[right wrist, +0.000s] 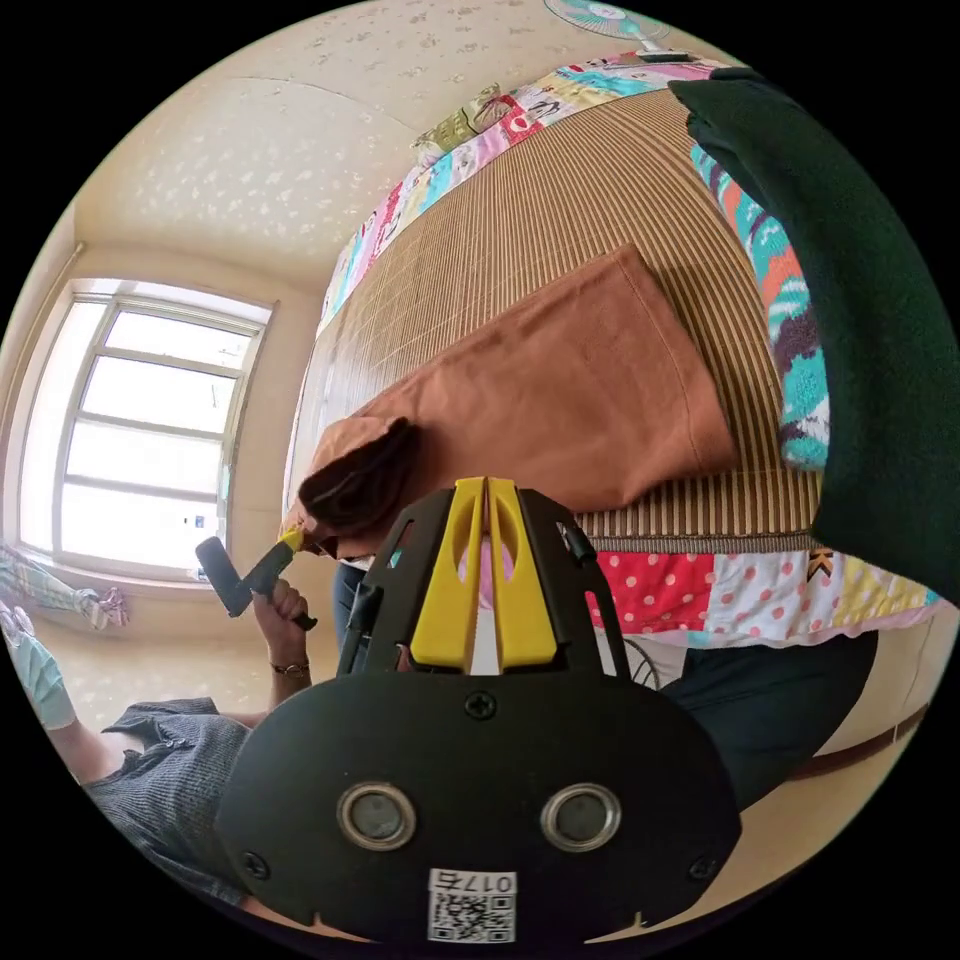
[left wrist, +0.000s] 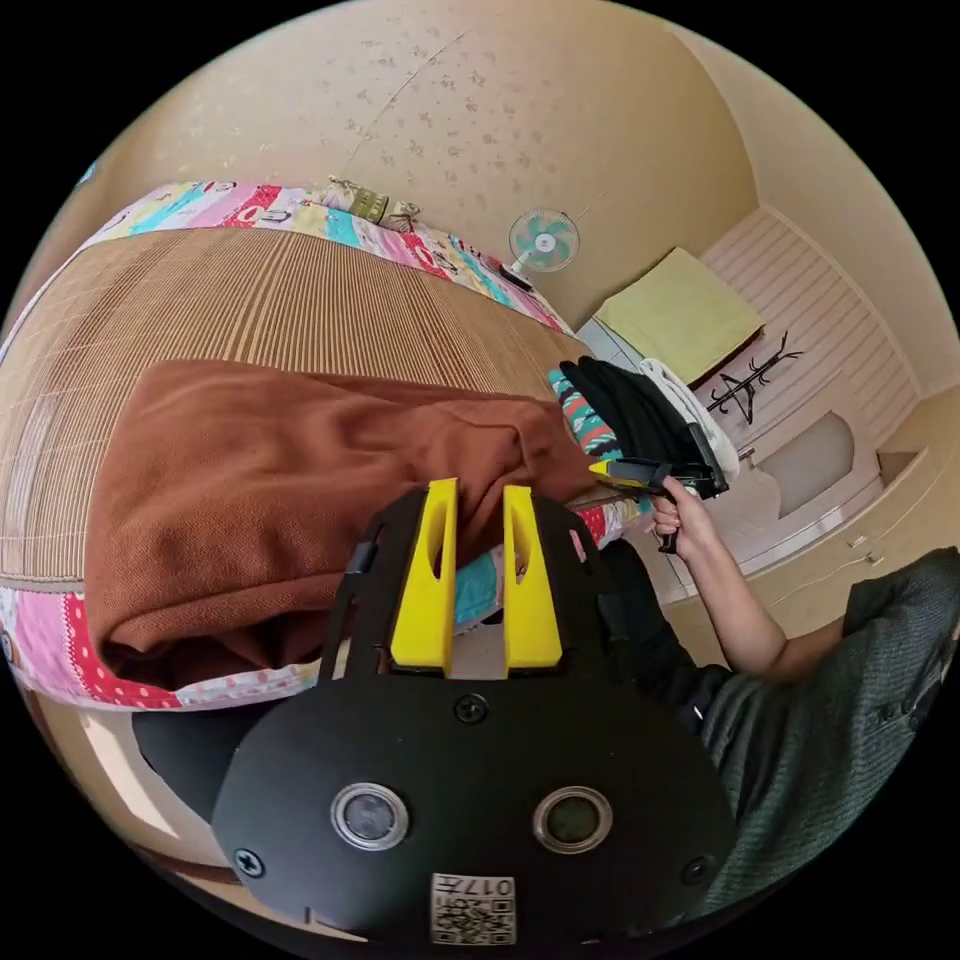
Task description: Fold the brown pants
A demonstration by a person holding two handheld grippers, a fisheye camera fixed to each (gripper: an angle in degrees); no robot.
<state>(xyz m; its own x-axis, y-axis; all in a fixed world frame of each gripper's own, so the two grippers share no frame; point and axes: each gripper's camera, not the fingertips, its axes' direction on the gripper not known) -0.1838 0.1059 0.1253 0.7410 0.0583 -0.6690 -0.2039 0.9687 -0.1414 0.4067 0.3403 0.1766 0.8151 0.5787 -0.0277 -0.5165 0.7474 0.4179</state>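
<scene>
The brown pants (left wrist: 300,500) lie folded into a thick bundle on a ribbed straw mat (left wrist: 250,300) that covers a bed. In the left gripper view the bundle sits just beyond the left gripper's (left wrist: 478,495) yellow tips and off to one side of them, its near edge overhanging the patchwork quilt (left wrist: 60,640) at the bed's rim. The jaws of that gripper stand apart with a clear gap, holding nothing; cloth shows behind the gap, but contact with the tips cannot be confirmed.

In the right gripper view the pants (right wrist: 560,400) appear as a flat rectangle directly ahead of the right gripper (right wrist: 486,490), whose jaws are drawn together with only a sliver between them and nothing caught. One end of the bundle is bunched and dark in shadow, next to the left gripper (right wrist: 285,545) seen at the far corner, held in a hand (right wrist: 285,605). Whether that tool touches the cloth there cannot be told.

Seen from the left gripper, the right gripper (left wrist: 640,473) is held in a hand (left wrist: 685,520) beyond the bundle's far end, near a pile of dark clothing (left wrist: 630,405).

Further off: a small fan (left wrist: 543,241) by the wall past the bed, a window (right wrist: 140,430) behind the left hand, and the person's grey knit sleeve (left wrist: 830,660).
</scene>
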